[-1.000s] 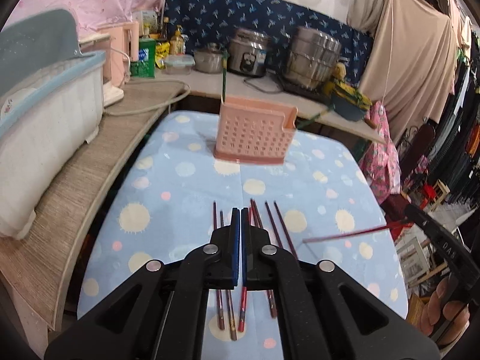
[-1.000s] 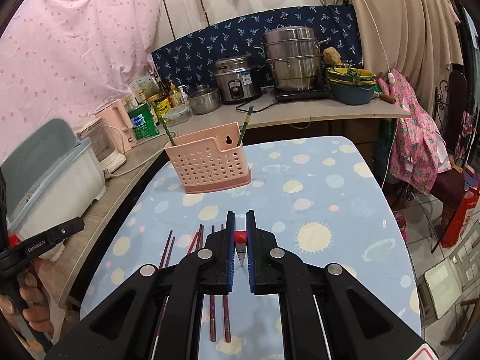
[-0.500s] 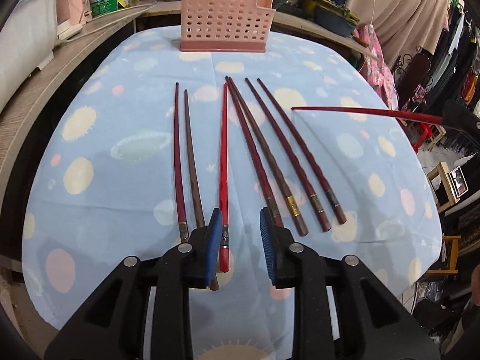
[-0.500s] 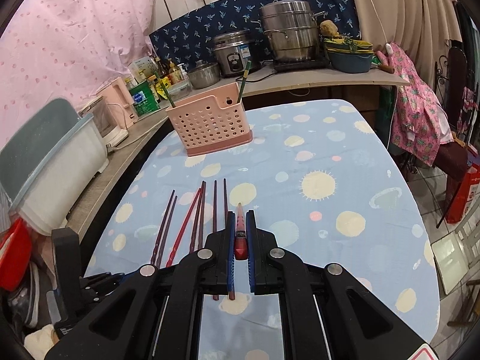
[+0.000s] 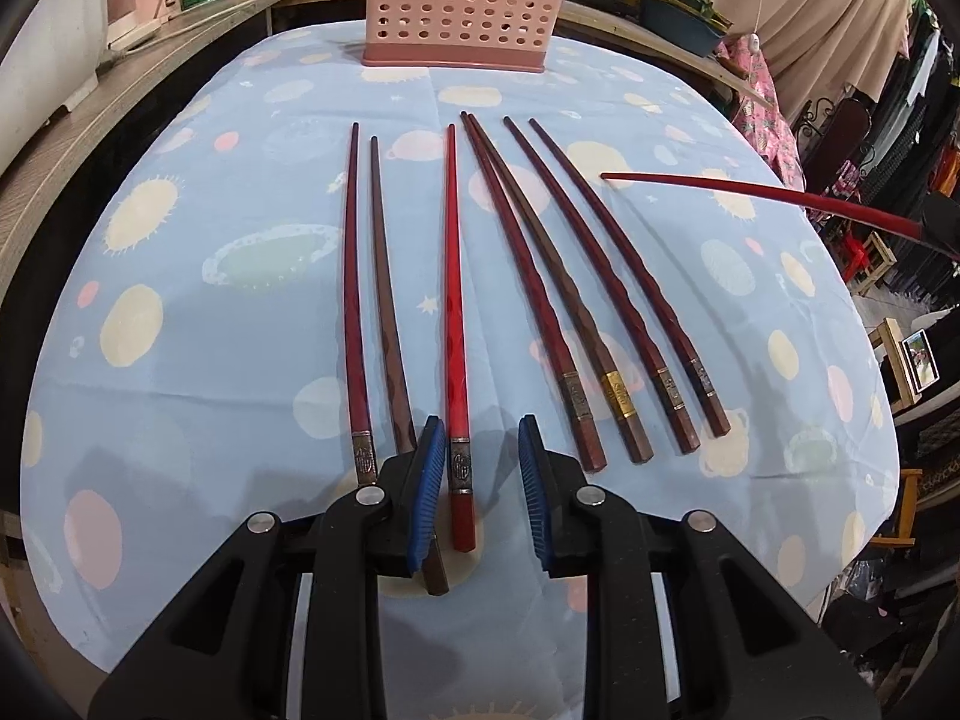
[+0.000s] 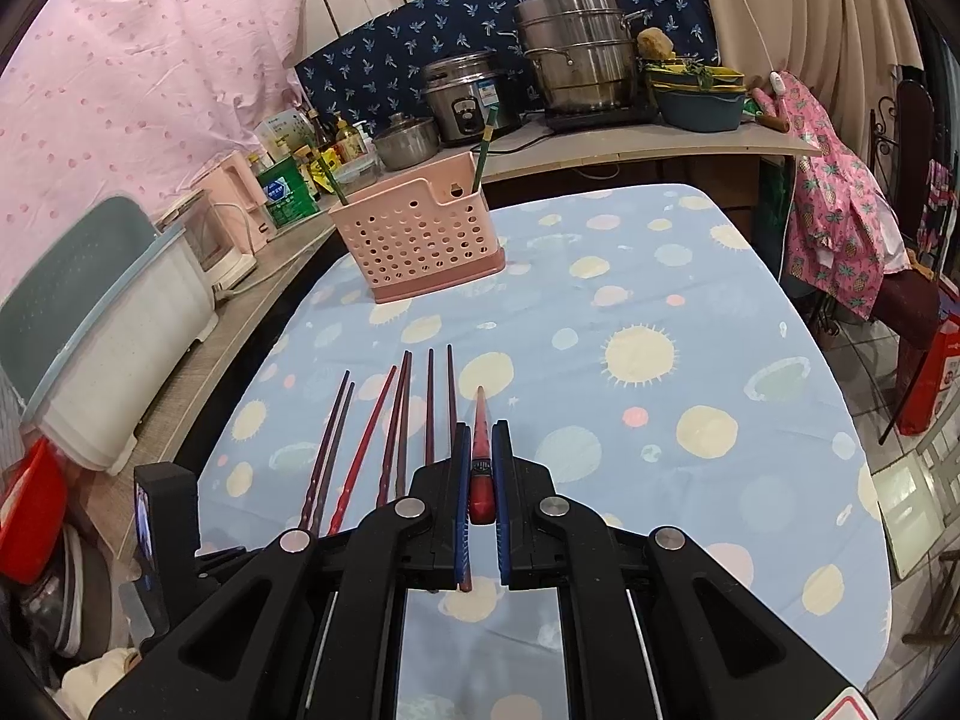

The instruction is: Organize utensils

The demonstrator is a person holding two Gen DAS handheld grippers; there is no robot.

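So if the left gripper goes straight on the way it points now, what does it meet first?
Most likely the bright red chopstick: its thick end lies between the open fingers of the left gripper, and the tablecloth is right under it.

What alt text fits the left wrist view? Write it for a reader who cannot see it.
The left gripper hovers with open jaws around the end of a bright red chopstick, one of seven chopsticks lying on a blue spotted tablecloth. A pink perforated plastic utensil holder stands behind them, and another red chopstick juts in from the right.

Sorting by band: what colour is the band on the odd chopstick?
Gold band on a dark brown chopstick; clearest in the left wrist view.
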